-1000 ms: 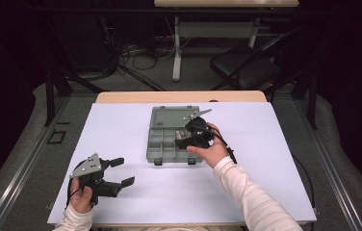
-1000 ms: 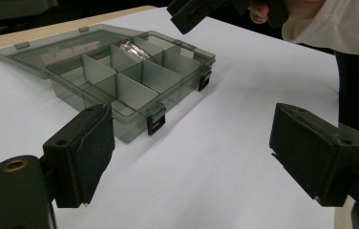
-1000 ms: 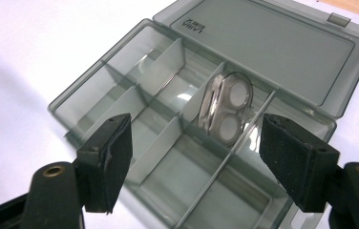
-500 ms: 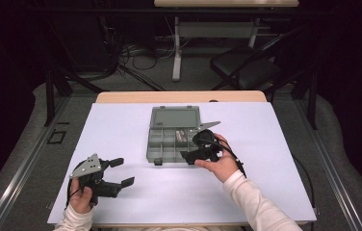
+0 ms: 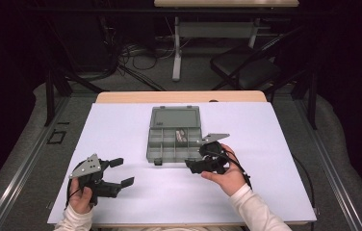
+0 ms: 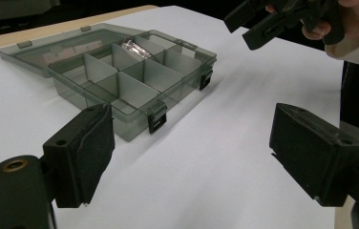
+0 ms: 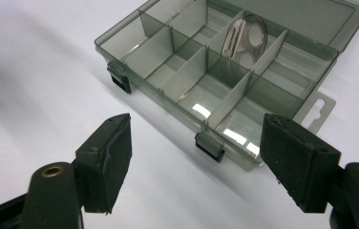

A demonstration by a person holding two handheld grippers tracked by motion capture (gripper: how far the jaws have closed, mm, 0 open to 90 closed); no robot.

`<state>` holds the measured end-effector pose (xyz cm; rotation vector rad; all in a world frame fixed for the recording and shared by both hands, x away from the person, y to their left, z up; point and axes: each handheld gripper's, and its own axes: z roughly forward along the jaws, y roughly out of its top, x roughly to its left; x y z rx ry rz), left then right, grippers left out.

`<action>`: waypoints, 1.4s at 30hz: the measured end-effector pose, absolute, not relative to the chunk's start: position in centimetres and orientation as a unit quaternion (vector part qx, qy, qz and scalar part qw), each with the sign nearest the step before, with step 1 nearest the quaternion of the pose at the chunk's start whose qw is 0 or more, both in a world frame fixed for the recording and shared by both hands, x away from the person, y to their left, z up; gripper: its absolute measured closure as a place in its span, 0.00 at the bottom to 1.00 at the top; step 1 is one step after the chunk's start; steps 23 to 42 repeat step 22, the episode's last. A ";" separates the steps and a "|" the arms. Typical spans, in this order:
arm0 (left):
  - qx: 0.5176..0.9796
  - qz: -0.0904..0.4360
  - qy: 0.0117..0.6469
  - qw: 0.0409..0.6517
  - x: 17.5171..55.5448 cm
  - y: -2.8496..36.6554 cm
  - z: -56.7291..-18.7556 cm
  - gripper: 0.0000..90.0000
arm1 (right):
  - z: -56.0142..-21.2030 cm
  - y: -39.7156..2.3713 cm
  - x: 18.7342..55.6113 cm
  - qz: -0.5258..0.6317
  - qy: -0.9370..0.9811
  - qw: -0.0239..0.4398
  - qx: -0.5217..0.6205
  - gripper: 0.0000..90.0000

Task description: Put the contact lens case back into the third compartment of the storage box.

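Grey plastic organiser box point(image 5: 174, 134) lies open on the white bench point(image 5: 121, 130); right tool point(image 5: 194, 166) and left tool point(image 5: 121, 172), both released, grasp nothing.

Dark chair point(image 5: 246, 67) on grey floor point(image 5: 135, 82) behind table point(image 5: 179, 96)

Lab, white-covered table point(image 5: 121, 134), tangled floor cables point(image 5: 135, 57), dark surroundings
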<state>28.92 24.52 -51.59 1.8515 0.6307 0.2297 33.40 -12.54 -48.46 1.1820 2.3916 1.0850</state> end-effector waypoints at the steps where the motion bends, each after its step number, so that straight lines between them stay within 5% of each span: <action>1: 0.783 0.097 0.267 0.553 28.9 24.5 -51.6 0.18 | -48.5 -12.7 33.2 0.372 0.824 0.133 0.406 0.29; 22: 0.784 0.096 0.267 0.552 29.1 24.4 -51.6 0.18 | -50.1 -17.3 29.9 0.391 0.812 0.140 0.411 0.27; 42: 0.784 0.096 0.267 0.552 29.1 24.4 -51.6 0.18 | -50.1 -17.3 29.9 0.391 0.812 0.140 0.411 0.27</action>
